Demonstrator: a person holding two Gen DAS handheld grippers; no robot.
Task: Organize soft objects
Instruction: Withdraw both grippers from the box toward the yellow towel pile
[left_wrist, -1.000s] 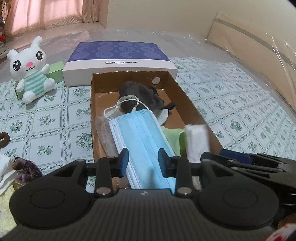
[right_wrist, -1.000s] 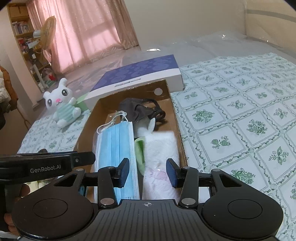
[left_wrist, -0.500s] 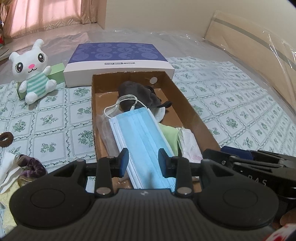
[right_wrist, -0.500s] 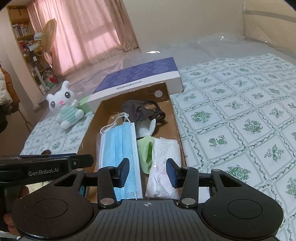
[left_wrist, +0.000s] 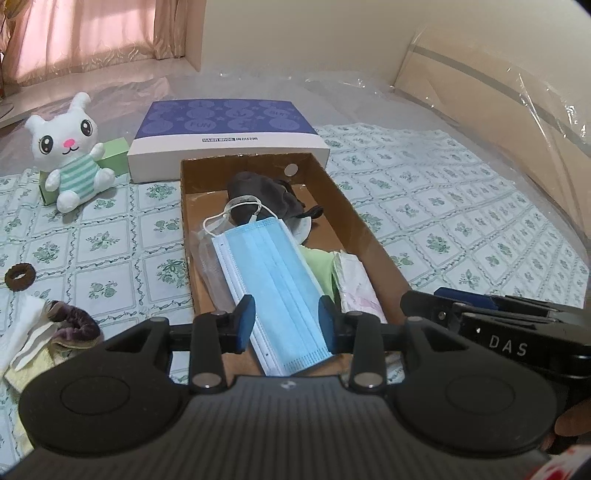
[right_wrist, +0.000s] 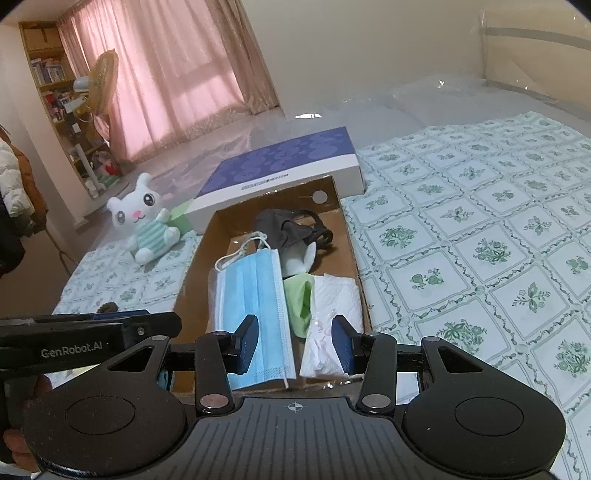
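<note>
On the flowered bedcover (left_wrist: 436, 206), left wrist view: a shallow cardboard box (left_wrist: 354, 221) lies open, long side running away from the camera. Inside, a blue face mask (left_wrist: 269, 280) lies flat along the left half, its white ear loop curled at the far end. Beyond it a dark grey cloth mask (left_wrist: 258, 195) is bunched at the far end of the box. To the right of the blue mask: a light green cloth (left_wrist: 323, 266), then a white tissue pack (left_wrist: 354, 280) against the right wall. The left gripper (left_wrist: 284, 325) hangs above the near end of the box, jaws partly apart and just opened a little further, nothing between the pads; the blue mask lies below them. Behind the box sits a purple-topped box (left_wrist: 225, 122). A white plush rabbit (left_wrist: 70, 155) sits on the left beside a green carton (left_wrist: 114, 157). Near left: a brown hair ring (left_wrist: 20, 277), a purple scrunchie (left_wrist: 74, 321) and white cloths (left_wrist: 26, 328), all outside the box. The right gripper's black body shows at the right edge.

Right wrist view: same cardboard box (right_wrist: 347, 236), same order of contents; blue face mask (right_wrist: 255, 291), green cloth (right_wrist: 299, 299), tissue pack (right_wrist: 332, 317), grey mask (right_wrist: 288, 229). The right gripper (right_wrist: 293, 343) hovers over the near end, jaws moderately apart, empty. Plush rabbit (right_wrist: 147, 221) left of the box; pink curtains (right_wrist: 170, 74) behind.
</note>
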